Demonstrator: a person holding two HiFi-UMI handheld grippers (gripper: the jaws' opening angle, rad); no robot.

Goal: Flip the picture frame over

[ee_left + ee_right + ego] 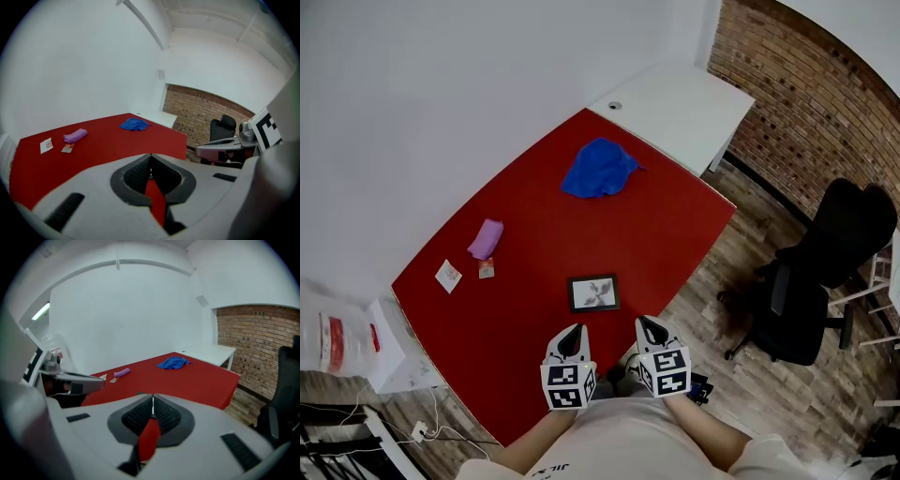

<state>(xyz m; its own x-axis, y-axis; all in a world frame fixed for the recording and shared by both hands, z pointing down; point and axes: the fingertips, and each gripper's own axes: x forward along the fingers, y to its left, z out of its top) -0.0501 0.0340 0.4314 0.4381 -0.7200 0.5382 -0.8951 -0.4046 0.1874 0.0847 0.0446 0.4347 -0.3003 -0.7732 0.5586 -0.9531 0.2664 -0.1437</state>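
Observation:
A small dark picture frame [593,292] lies flat, picture side up, near the front edge of the red table [544,234]. My left gripper [575,332] hovers just short of the frame's lower left corner, shut and empty. My right gripper [649,327] sits to the frame's lower right, also shut with nothing in it. In the left gripper view the jaws [150,165] meet tip to tip; the right gripper view shows the same [153,405]. The frame is hidden behind the gripper bodies in both gripper views.
A crumpled blue cloth [600,169] lies at the table's far side. A purple roll [486,238], a white card [448,276] and a small packet [487,269] lie on the left. A white desk [684,111] adjoins the far end; a black office chair [825,272] stands at right.

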